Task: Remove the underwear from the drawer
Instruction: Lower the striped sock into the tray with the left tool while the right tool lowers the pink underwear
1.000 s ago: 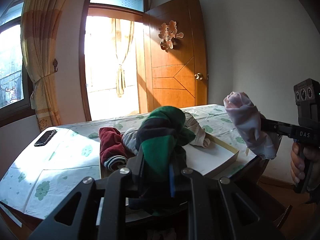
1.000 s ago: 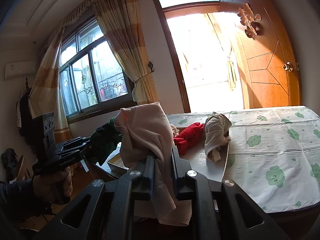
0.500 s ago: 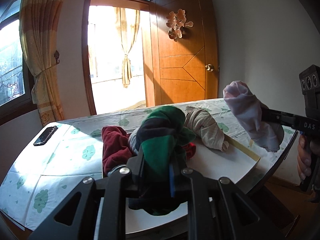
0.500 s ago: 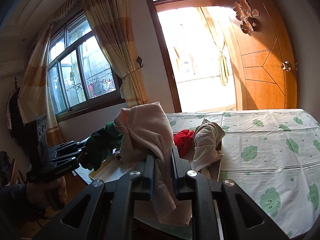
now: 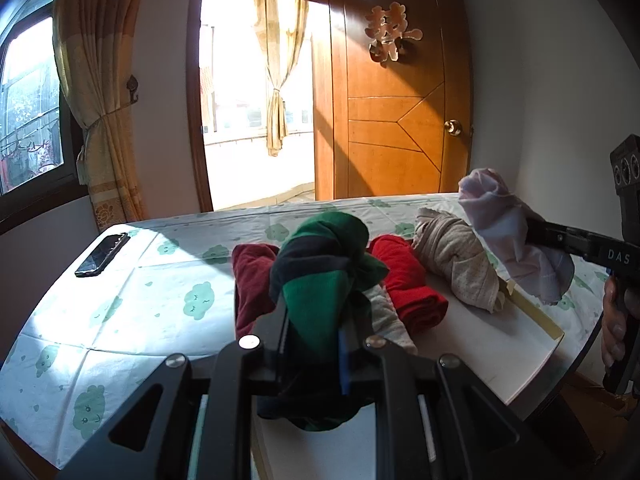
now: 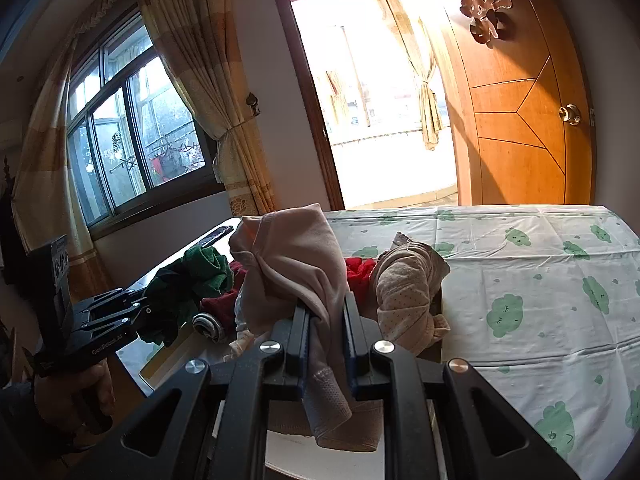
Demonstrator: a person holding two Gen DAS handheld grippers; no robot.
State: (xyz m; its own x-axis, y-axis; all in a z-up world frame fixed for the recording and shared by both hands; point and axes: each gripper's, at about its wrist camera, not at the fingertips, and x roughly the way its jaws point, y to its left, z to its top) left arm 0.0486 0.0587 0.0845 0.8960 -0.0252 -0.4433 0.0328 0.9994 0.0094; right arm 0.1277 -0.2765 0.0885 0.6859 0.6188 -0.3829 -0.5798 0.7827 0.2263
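The green and black underwear (image 5: 320, 280) is pinched between the fingers (image 5: 276, 332) of the left gripper (image 5: 312, 336), and the pale pink underwear (image 6: 296, 268) is pinched between the pressed-together fingers (image 6: 299, 340) of the right gripper (image 6: 324, 340). Over the last second both pieces have been carried level across the scene. The drawer (image 5: 536, 320) and the rolled pieces in it now sit nearer and more squarely ahead of the left fingers, and the doorway has slid sideways in both views. Both grips held unchanged through the move. That suggests two pieces are already lifted clear, bunched above the drawer and not lying in it, and are in transit to wherever they will be set down.

The green piece is a thick, crumpled wad with a dark band, drooping below the fingers. The pink one is thin and limp, its mesh hem hanging under the right fingers.

Just beyond the left fingers, a maroon roll (image 5: 252, 276), a red roll (image 5: 404, 280) and a beige dotted roll (image 5: 456, 264) lie in the shallow white drawer. It rests on the table (image 5: 120, 300), which has a cloud-print cover. A phone (image 5: 102, 255) lies far left.
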